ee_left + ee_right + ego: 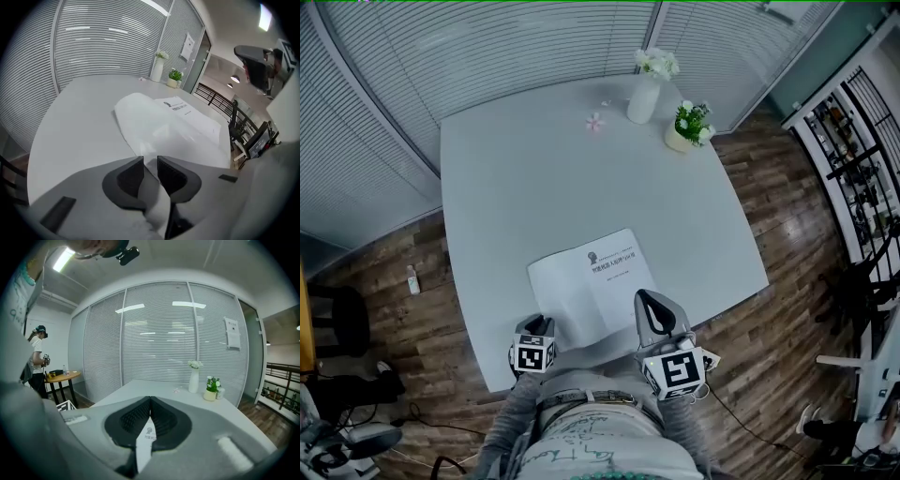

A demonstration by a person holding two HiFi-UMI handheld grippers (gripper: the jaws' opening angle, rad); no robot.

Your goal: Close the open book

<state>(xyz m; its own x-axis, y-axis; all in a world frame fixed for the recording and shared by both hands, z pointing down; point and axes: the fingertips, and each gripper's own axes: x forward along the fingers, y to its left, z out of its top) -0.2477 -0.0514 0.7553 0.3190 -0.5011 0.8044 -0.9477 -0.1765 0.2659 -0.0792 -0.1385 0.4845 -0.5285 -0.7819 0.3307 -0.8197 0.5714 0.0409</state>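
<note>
- While the book [592, 277] lies open at the near edge of the pale grey table [525, 169], both tongs sit right at its bottom edge, one per page.
- left gripper [538, 325]: down at the left page's near corner. In the left gripper view [150, 163] the jaws are a bit apart with the page corner running up between them, and I don't see the pads squeezing it, so it's loose.
- right gripper [649, 302]: on the printed right-hand page. In its own view [150, 400] the jaws are clenched tip to tip on a strip of that printed page [146, 439].
- Past the book it's plain tabletop for a good stretch.
- At the far edge: a tiny pink flower [594, 122], a white vase [643, 99] with white blooms, and a small potted plant [688, 126] just beside it.
- Behind the table, slatted blinds [487, 47] wrap around the corner, over wood flooring [412, 309].
- Way off in the right gripper view, a person [37, 359] stands by a round wooden side table [61, 376].
</note>
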